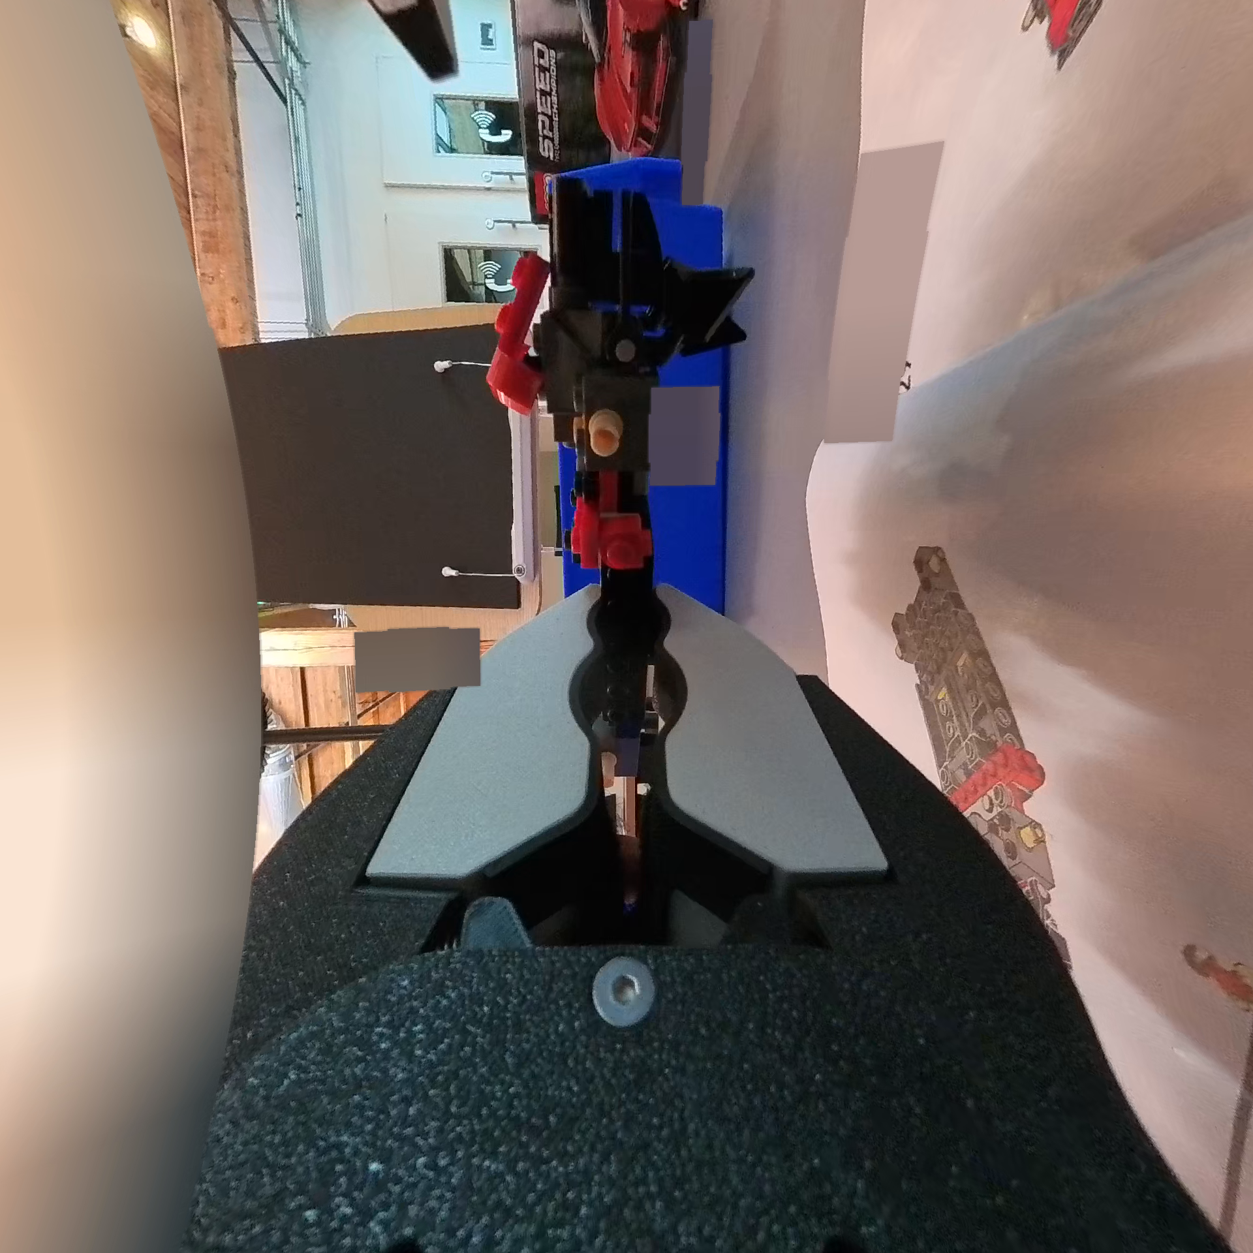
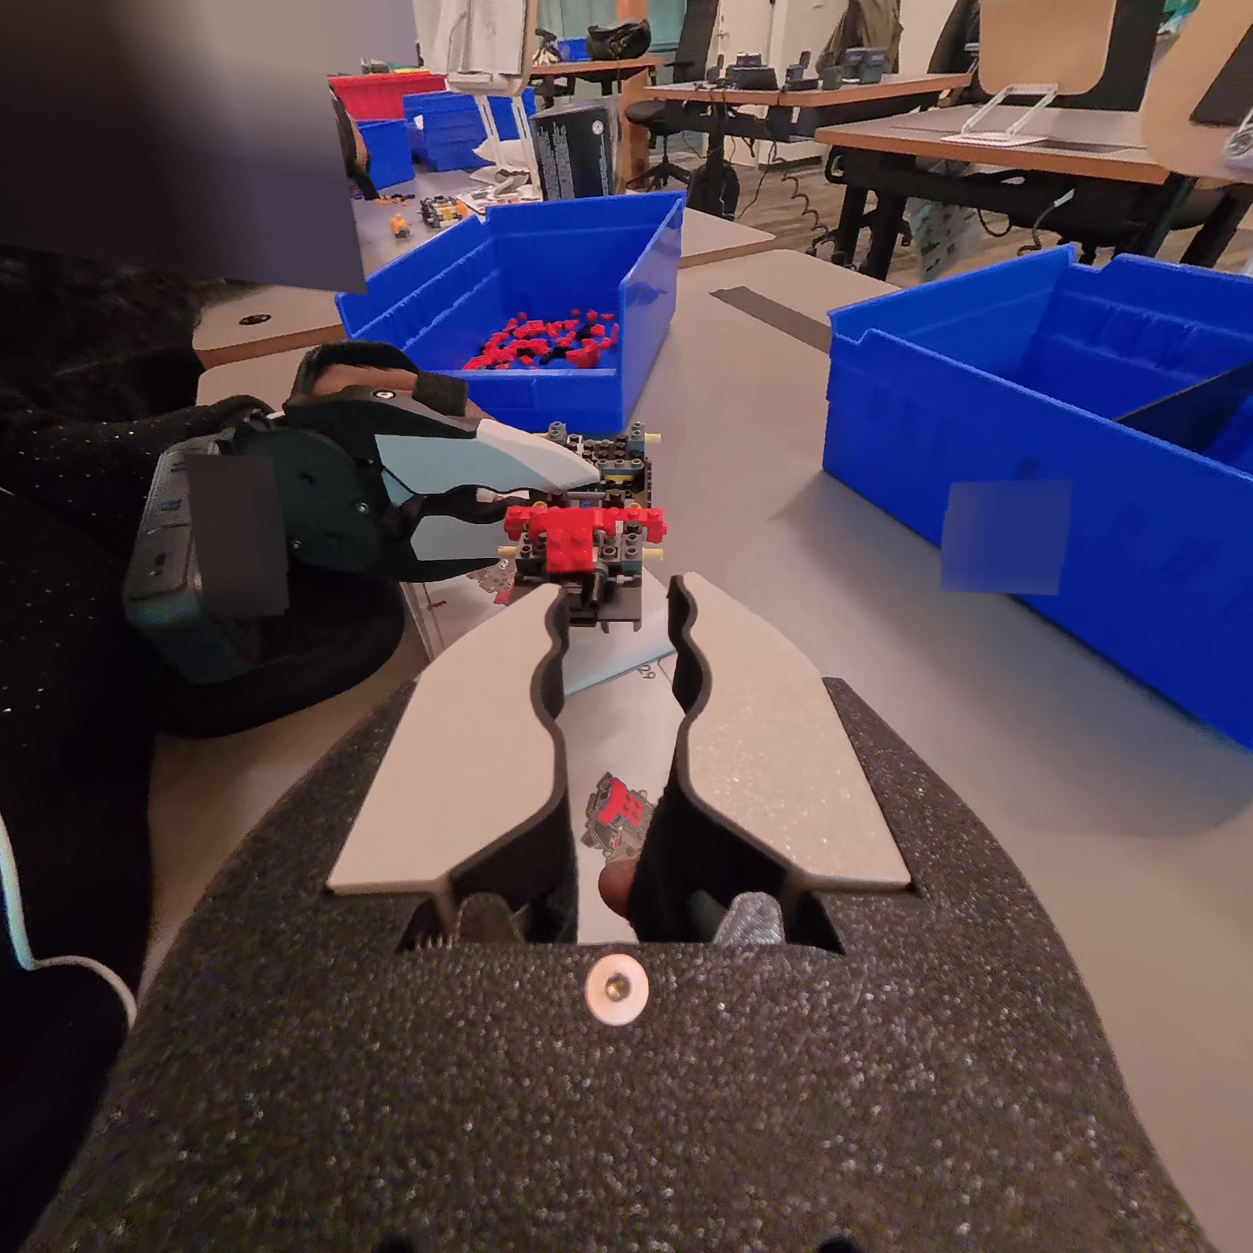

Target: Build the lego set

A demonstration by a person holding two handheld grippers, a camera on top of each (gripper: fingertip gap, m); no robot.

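in the left wrist view your left gripper [image 1: 627, 668] is closed on the lego model [image 1: 603, 380]; its two grey fingers [image 1: 502, 739] press the thin black edge of the model from both sides, and the model stands out forward past the tips; you see black parts, red bricks and one tan peg on it; behind the model there is a blue bin [image 1: 691, 325] and the lego box [image 1: 597, 102]; on the right lies the open instruction booklet [image 1: 1017, 678] with a printed picture of the model.

in the right wrist view your right gripper [image 2: 613, 597] is open, with a clear gap between its fingers [image 2: 759, 732], and it holds nothing; the tips are just beside the near end of the lego model [image 2: 586, 522], whether they touch it you cannot tell; your left gripper [image 2: 542, 502] comes from the left and grips the model above the grey counter [image 2: 881, 678]; the instruction booklet [image 2: 610, 739] lies under your right gripper; behind the model stands a blue bin [image 2: 563, 393] with loose red and black pieces [image 2: 542, 339]; a second blue bin [image 2: 1017, 434] stands on the right, well apart from the model.
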